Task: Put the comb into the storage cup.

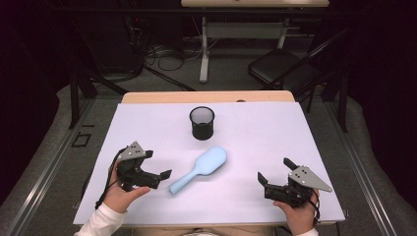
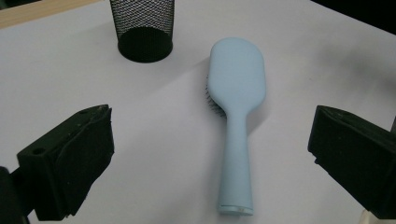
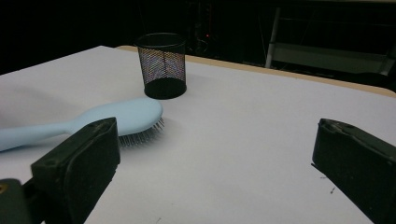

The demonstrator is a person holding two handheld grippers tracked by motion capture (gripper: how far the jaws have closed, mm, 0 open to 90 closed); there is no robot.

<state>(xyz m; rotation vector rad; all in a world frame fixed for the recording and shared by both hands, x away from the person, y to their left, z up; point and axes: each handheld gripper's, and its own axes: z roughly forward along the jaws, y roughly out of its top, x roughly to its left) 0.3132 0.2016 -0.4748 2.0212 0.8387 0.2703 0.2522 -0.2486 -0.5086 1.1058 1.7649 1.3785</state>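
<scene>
Figure. A pale blue hairbrush (image 1: 199, 169) lies bristle-side down near the middle of the white surface (image 1: 255, 132), its handle end pointing toward the left gripper (image 1: 156, 169) and its paddle-shaped head toward the black mesh cup (image 1: 202, 123), which stands upright a little beyond it, apart from the brush. The left gripper sits just beside the handle end with its fingers (image 2: 70, 163) released and spread wide, holding nothing. In the left gripper view the handle lies between the two jaws, slightly right of centre. The right gripper (image 1: 275, 178) rests well to the right, its fingers (image 3: 79, 168) likewise released and empty. Judged step: approach to grasp the handle. A sound grasp would likely centre the handle between the jaws and close across its narrow, smooth sides above the butt, low to the surface. The brush back appears matte, smooth plastic with rounded edges. Short dark bristles show beneath the head. The cup is fine wire mesh with a solid base.
</scene>
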